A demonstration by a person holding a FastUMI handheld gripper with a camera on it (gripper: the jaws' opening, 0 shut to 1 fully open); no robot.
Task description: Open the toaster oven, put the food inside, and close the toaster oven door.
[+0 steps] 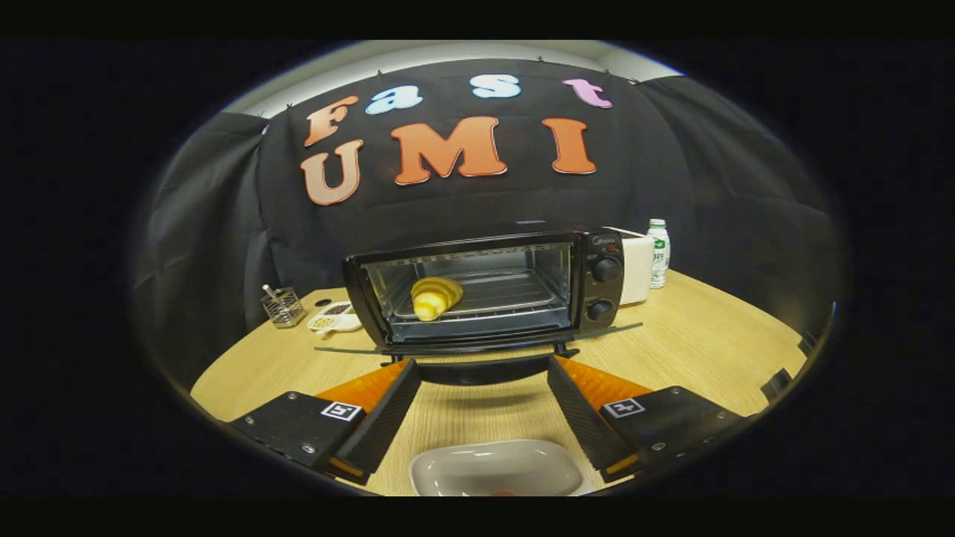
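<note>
Food (436, 296), a yellow striped croissant-shaped piece, is sitting inside the toaster oven (492, 287) on the rack, toward the left side of the cavity. So the putting-in step looks done. The oven door (477, 343) is hanging fully open, dropped flat toward the camera, its dark handle (483, 371) sticking out just ahead of the fingertips. Judging from that, only closing is remaining.

The gripper (483, 377) is hovering low in front of the door, jaws wide apart and holding nothing, one finger on each side of the handle span. It is likely sitting at that height so a finger can get under the door lip and push it up.

A white dish (498, 468) is lying on the worktop (694, 343) right below the fingers, near the front edge, looking empty apart from a small reddish bit at its near rim; probably where the food came from.

The oven is sitting mid-worktop toward the back edge. A white appliance (636, 268) and a bottle (658, 253) are standing just beside its right side. A wire basket (283, 306) and a small divided dish (334, 317) are sitting near the back-left corner, well out of the door's swing.
</note>
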